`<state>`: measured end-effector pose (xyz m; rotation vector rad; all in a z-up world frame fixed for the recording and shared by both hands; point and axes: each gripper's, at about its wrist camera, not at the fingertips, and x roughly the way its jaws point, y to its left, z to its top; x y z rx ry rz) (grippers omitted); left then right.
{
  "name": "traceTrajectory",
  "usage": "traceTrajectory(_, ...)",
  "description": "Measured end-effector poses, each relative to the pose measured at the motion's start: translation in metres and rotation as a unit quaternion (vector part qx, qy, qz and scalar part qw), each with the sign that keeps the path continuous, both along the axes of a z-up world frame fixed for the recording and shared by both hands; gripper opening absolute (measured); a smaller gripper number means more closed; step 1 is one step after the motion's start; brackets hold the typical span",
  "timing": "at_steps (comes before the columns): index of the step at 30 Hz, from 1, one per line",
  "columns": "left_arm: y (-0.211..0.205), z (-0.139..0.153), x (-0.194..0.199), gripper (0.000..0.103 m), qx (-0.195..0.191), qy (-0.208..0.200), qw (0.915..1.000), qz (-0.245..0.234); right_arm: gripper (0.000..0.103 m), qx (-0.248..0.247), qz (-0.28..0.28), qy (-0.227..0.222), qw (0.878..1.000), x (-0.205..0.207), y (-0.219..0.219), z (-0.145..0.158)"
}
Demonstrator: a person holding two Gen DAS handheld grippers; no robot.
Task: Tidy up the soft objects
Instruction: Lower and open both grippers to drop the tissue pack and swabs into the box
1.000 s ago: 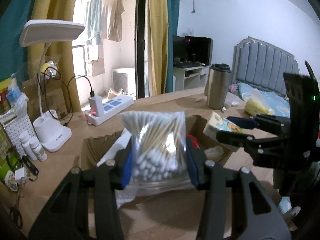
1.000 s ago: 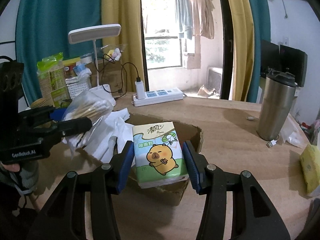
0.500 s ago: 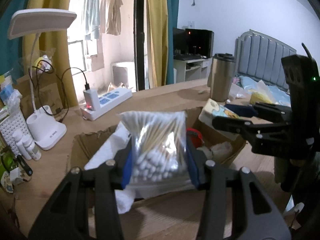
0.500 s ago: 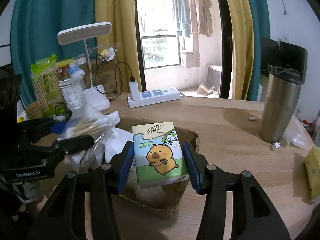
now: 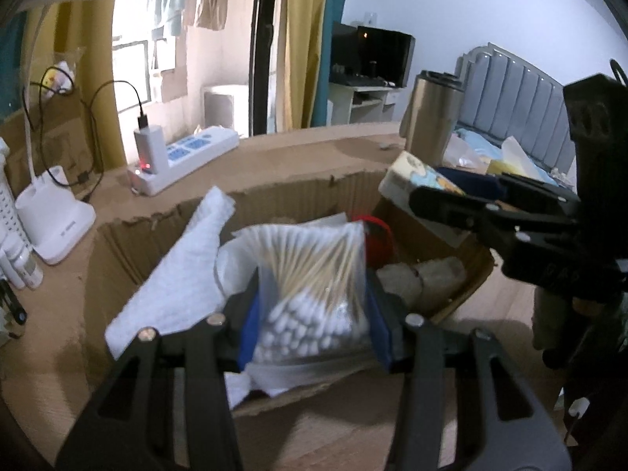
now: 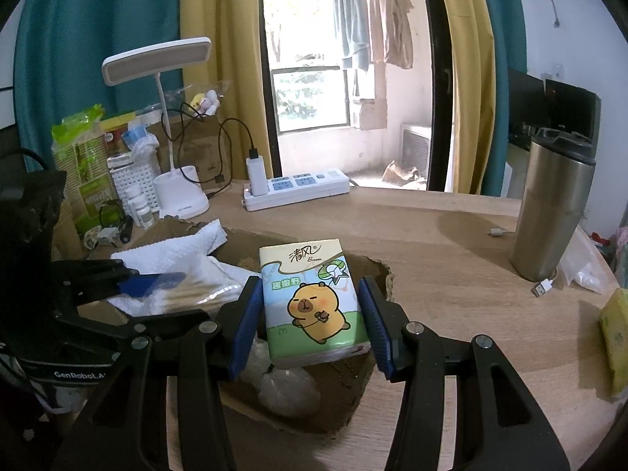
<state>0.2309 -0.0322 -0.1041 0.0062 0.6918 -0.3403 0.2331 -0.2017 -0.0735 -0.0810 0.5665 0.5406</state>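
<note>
A clear bag of cotton swabs (image 5: 314, 274) sits between the blue pads of my left gripper (image 5: 314, 308), low over the white towel (image 5: 176, 267) inside the torn cardboard box (image 5: 117, 243). The jaws are opening slightly, but the pads still touch the bag. My right gripper (image 6: 312, 306) is shut on a tissue pack (image 6: 310, 294) printed with a capybara, held above the box's right part (image 6: 373, 271). In the right wrist view the left gripper (image 6: 168, 298) and its bag (image 6: 196, 290) lie at the left over the towel (image 6: 168, 251).
A steel tumbler (image 6: 549, 212) stands on the wooden desk at the right, with a yellow sponge (image 6: 616, 337) at the edge. A power strip (image 6: 298, 188), a desk lamp (image 6: 176, 196) and small bottles line the back left. A red item (image 5: 376, 235) lies in the box.
My left gripper has sunk and tipped down with the swab bag, from above the box to low over the towel inside it. The right gripper and tissue pack have barely shifted.
</note>
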Motion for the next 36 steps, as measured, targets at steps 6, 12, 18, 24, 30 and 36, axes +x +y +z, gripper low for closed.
traceTrajectory(6,0.003,-0.001,0.005,0.052,-0.018,0.017,0.9997,-0.003,0.053,-0.01,0.003,-0.001,1.0,0.0,0.005,-0.002)
traceTrajectory(12,0.006,0.009,-0.001,0.054,-0.026,0.0,0.9996,-0.008,0.053,-0.011,-0.006,0.003,1.0,0.001,0.007,-0.003)
traceTrajectory(18,0.006,0.014,-0.006,0.065,-0.017,-0.016,0.9997,-0.006,0.054,-0.003,-0.008,0.001,1.0,-0.001,0.006,0.0)
traceTrajectory(24,0.007,0.016,-0.012,0.068,-0.022,-0.024,0.9994,-0.008,0.056,-0.002,-0.01,-0.002,1.0,-0.006,0.005,0.002)
traceTrajectory(30,0.008,0.024,-0.02,0.076,-0.018,-0.04,0.999,-0.002,0.056,-0.001,-0.011,-0.009,1.0,-0.015,0.003,0.008)
traceTrajectory(36,0.011,0.035,-0.034,0.076,-0.021,-0.059,0.998,0.005,0.056,-0.002,-0.016,-0.022,1.0,-0.028,0.001,0.019)
